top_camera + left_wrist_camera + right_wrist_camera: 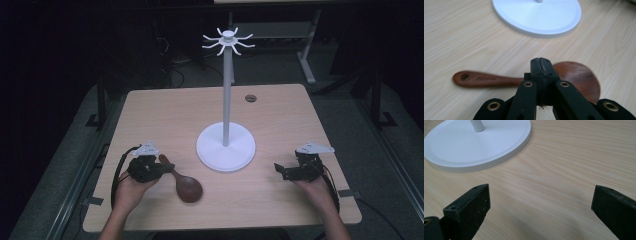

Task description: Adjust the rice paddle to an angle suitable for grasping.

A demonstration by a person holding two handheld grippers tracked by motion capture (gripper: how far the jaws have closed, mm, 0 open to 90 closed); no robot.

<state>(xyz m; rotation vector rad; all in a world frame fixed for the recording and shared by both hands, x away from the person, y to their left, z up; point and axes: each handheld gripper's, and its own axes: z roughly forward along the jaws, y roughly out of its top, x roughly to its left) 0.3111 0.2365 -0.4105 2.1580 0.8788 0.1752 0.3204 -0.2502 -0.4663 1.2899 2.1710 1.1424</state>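
A dark brown wooden spoon (pixel 186 186) lies flat on the table in front of the white stand, its handle pointing left and away and its bowl (pixel 579 77) toward me. My left gripper (pixel 164 169) hovers over the spoon's neck. In the left gripper view its jaws (pixel 540 63) are pressed together with nothing between them, and the spoon handle (pixel 481 79) passes behind them. My right gripper (pixel 278 169) rests at the table's right side, pointing left at the stand. Its jaws (pixel 540 200) stand wide apart over bare wood.
A white stand with a round base (pixel 226 150), a tall pole and a ring of hooks on top (pixel 228 41) is in the table's middle. A small round cable hole (pixel 250 98) sits at the back. The wooden table (pixel 165 115) ends close to both hands.
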